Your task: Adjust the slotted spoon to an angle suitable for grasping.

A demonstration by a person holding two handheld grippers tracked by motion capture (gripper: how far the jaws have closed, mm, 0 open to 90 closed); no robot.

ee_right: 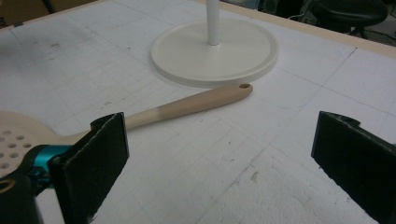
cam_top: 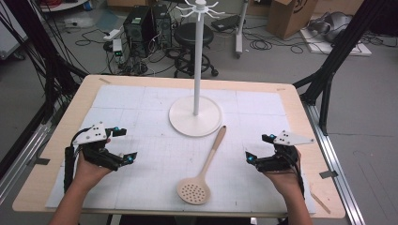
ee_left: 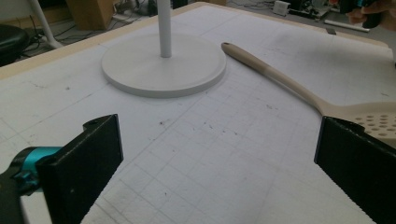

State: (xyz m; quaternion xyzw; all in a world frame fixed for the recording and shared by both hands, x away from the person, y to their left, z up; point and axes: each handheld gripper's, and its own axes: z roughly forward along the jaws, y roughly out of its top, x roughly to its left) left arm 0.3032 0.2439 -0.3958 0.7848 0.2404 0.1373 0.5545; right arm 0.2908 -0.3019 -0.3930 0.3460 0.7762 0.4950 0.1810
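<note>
A beige slotted spoon lies flat on the white gridded mat that covers the tabletop, about midway between the two hands. Its round, perforated head points toward the person and its handle slants up and away, the tip ending just beside the round base of a white stand; whether tip and base touch is hard to tell from above, though the right tongs' view shows a thin gap. The left tongs hover low over the mat, well to the left of the spoon, jaws spread wide and holding nothing. The right tongs sit to the right of the spoon, likewise gaping and empty. The stand's thin pole rises to a ring of hooks at the top.
</note>
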